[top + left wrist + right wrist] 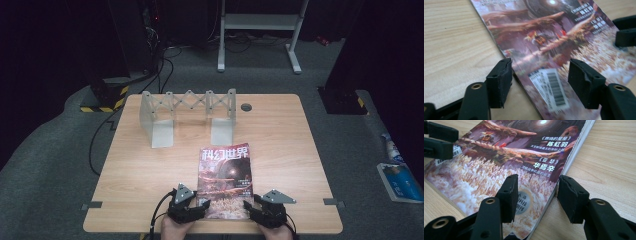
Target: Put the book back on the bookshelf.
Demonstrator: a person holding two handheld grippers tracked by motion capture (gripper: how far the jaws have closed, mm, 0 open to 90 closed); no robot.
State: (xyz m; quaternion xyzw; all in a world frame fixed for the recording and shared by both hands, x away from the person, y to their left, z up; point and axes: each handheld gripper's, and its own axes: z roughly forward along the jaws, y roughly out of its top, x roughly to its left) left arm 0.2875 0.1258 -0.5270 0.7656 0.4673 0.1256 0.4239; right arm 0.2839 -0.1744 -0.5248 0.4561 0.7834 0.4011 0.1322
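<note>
- Wood-grain table, light coloured, with a magazine lying flat on it near the person's edge, cover up, a little right of the middle
- cover is a reddish-purple sci-fi painting with big white Chinese characters across the top, plus a white barcode sticker down in its near left corner
- left gripper sits at the magazine's lower left corner, jaws spread wide, nothing pinched between them
- in the left gripper view one pad is over bare wood just off the spine edge and the other is over the cover, so the jaws straddle that edge with the barcode between them
- right gripper mirrors it at the lower right corner, also wide open and holding nothing
- in the right gripper view its jaws straddle the page-edge side of the magazine, one pad over the cover by a round silver seal, the other over the table
- hard to say if any pad is actually touching the paper or just hovering, the close views are kinda blurry there
- each gripper view also catches the other gripper's black jaws at the far side of the cover
- further back on the table there's a grey expandable rack, the scissor-lattice kind, with two flat panels standing out toward the person; it's well apart from the magazine
- small round dark grommet in the tabletop just right of the rack
- hands come in from the bottom edge of the high view, one behind each gripper
</note>
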